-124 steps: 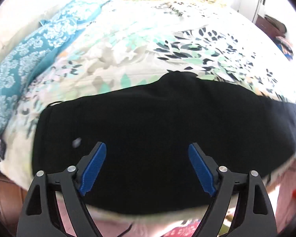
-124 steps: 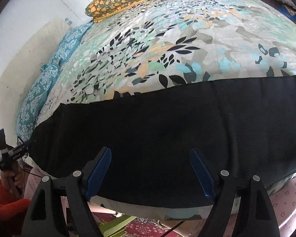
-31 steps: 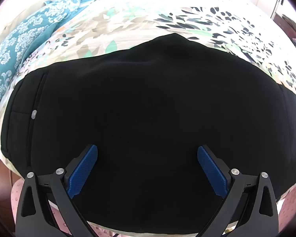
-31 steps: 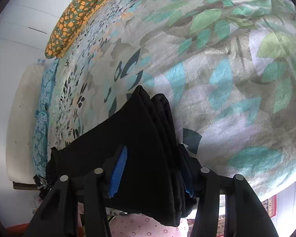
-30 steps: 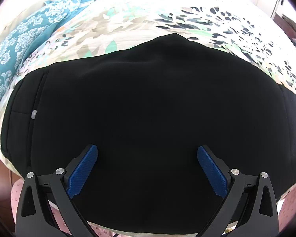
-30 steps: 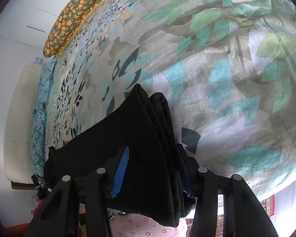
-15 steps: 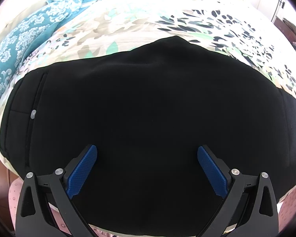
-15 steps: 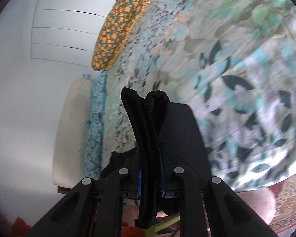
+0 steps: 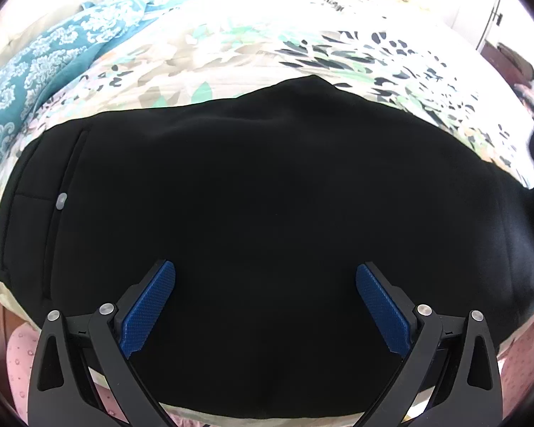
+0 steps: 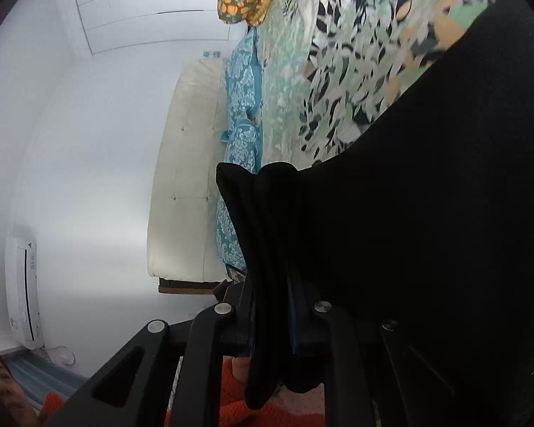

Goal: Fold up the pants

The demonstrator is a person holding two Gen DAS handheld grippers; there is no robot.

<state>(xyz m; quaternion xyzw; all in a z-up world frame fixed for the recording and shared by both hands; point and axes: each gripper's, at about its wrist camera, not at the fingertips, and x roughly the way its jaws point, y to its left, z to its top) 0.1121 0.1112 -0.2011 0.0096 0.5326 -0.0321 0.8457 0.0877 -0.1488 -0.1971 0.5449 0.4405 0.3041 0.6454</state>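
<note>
The black pants [image 9: 267, 213] lie spread on the bed [image 9: 231, 46], over its floral cover. The left gripper [image 9: 265, 295] hangs above them with its jaws spread wide, nothing between them. The right gripper [image 10: 272, 320] has just closed and now pinches a bunched end of the pants, cloth standing up toward 12 o'clock. A teal pillow [image 9: 35, 71] lies at 10 o'clock.
</note>
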